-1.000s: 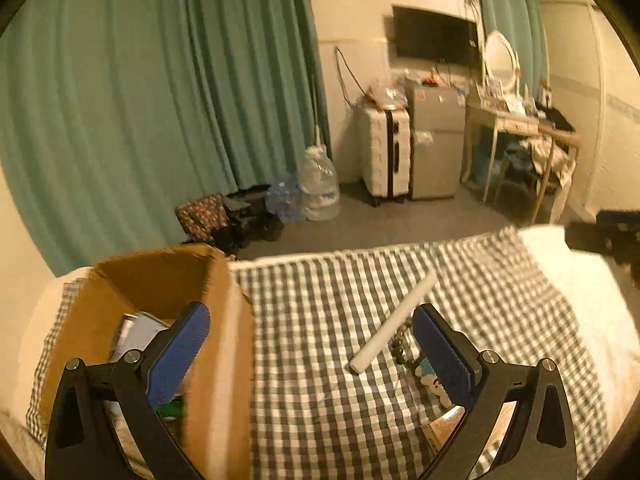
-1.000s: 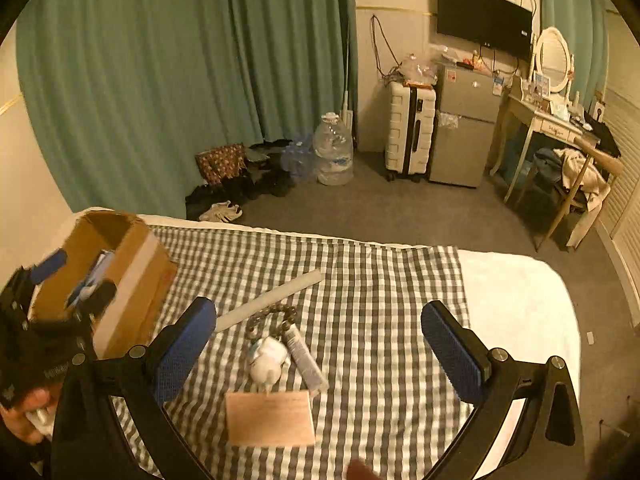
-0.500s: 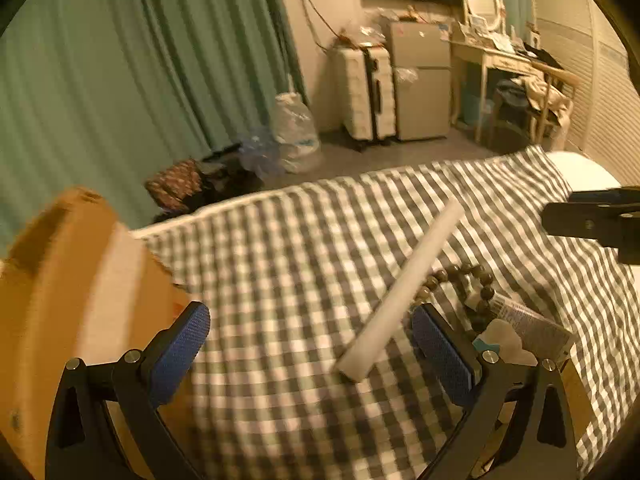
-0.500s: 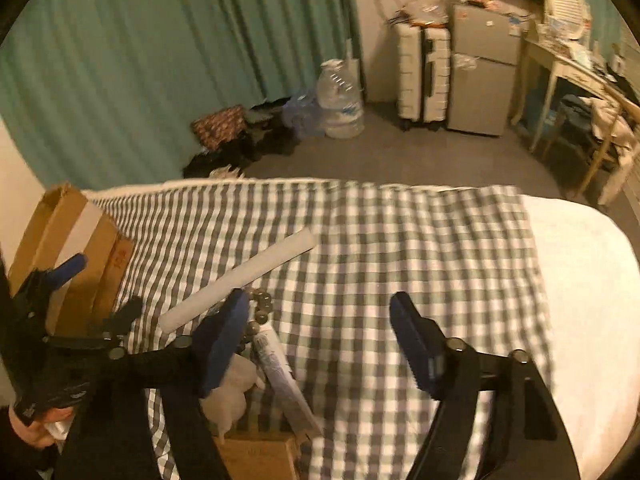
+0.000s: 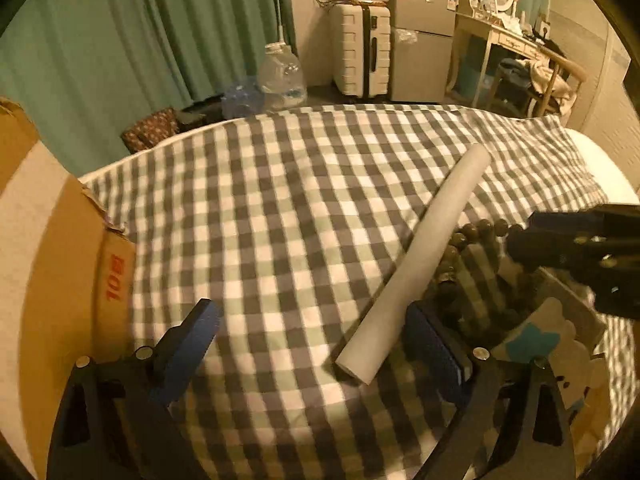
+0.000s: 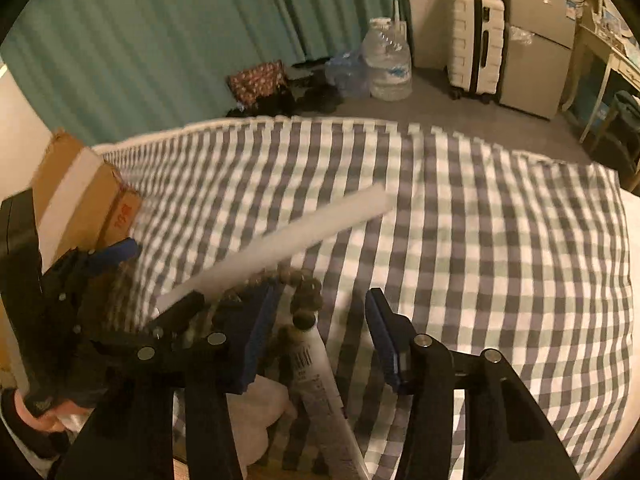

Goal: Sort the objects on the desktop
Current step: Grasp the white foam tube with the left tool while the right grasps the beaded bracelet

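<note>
A long white foam tube (image 5: 424,248) lies slantwise on the checked cloth (image 5: 280,200). Its near end sits inside my left gripper (image 5: 316,324), close to the right finger; the jaws are closing and the pads are clear of it. A dark bead bracelet (image 6: 306,292) and a white barcoded tube (image 6: 316,372) lie between the fingers of my right gripper (image 6: 320,300), whose jaws are closing without pressing on either. The foam tube (image 6: 280,240) runs just beyond it. A cardboard box (image 5: 48,260) stands at the left.
A white soft thing (image 6: 256,412) lies under my right gripper's left finger. Beyond the bed are green curtains (image 5: 120,40), water bottles (image 5: 280,76), a white suitcase (image 5: 360,52), a small fridge (image 5: 420,52) and a desk (image 5: 504,40).
Both grippers have come down and tipped toward the cloth. The right jaws have narrowed a lot around the beads and barcoded tube. The left now straddles the foam tube's near end.
</note>
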### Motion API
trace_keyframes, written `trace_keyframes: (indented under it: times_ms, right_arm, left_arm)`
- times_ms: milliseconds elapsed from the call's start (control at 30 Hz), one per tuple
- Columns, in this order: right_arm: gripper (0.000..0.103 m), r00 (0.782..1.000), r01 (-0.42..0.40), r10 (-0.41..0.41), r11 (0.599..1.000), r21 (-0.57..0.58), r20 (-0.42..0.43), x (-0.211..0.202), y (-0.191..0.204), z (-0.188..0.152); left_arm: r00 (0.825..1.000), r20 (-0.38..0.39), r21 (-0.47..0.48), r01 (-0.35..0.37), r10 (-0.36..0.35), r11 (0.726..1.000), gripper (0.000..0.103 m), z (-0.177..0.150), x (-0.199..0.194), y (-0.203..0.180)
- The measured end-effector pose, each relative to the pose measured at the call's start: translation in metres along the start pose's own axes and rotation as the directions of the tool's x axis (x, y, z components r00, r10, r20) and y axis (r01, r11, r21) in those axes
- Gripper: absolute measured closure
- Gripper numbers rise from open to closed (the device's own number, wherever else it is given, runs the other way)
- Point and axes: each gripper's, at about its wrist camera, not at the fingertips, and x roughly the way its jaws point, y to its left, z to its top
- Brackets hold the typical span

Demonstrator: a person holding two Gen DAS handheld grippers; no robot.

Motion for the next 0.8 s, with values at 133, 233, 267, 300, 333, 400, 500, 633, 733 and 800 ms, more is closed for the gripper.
trace_keyframes:
  times_ms: [133,233,267,300,333,400,500,633,733,800]
  right_arm:
    - [0.079,1.0,-0.001,0.001,1.0,-0.017,-0.016,0.004,0.004,-0.005]
    - [0.085,1.0,0.004,-0.006,0.998,-0.056,-0.024,0.006,0.013,-0.007]
    - [0.085,1.0,0.011,-0.013,0.997,-0.07,-0.024,0.007,0.016,-0.008]
    - [0.085,1.0,0.015,-0.017,0.997,-0.075,-0.023,0.007,0.018,-0.008]
    - [0.086,1.0,0.021,-0.022,0.997,-0.073,-0.018,0.005,0.018,-0.009]
    - [0.089,1.0,0.03,-0.03,0.998,-0.055,0.004,0.0,0.014,-0.008]
    - [0.092,0.998,0.033,-0.034,0.999,0.015,0.044,-0.014,-0.003,-0.006]
    - [0.092,0.995,0.028,-0.034,0.997,0.067,0.094,-0.035,-0.021,-0.004]
    - [0.092,0.99,0.038,-0.048,0.996,0.076,0.131,-0.048,-0.025,-0.001]
    - [0.092,0.988,0.039,-0.05,0.996,0.077,0.149,-0.055,-0.03,0.0]
  left_arm:
    - [0.999,-0.008,0.04,0.052,-0.052,0.998,0.049,-0.006,-0.005,-0.012]
    - [0.993,-0.023,0.043,0.116,-0.115,0.992,0.077,-0.007,-0.008,-0.018]
    - [0.992,-0.027,0.051,0.123,-0.122,0.991,0.081,-0.007,-0.009,-0.019]
    - [0.991,-0.029,0.057,0.133,-0.131,0.989,0.089,-0.007,-0.01,-0.021]
    - [0.988,-0.031,0.056,0.151,-0.15,0.987,0.094,-0.006,-0.011,-0.022]
    - [0.986,-0.028,0.041,0.164,-0.163,0.986,0.095,-0.004,-0.012,-0.022]
    - [0.982,-0.021,0.012,0.187,-0.187,0.982,0.095,0.002,-0.014,-0.016]
    - [0.981,0.034,0.027,0.189,-0.19,0.982,0.095,0.013,-0.027,-0.017]
    - [0.981,0.07,0.035,0.178,-0.181,0.983,0.095,0.017,-0.037,-0.018]
    - [0.982,0.086,0.041,0.166,-0.169,0.985,0.095,0.019,-0.043,-0.02]
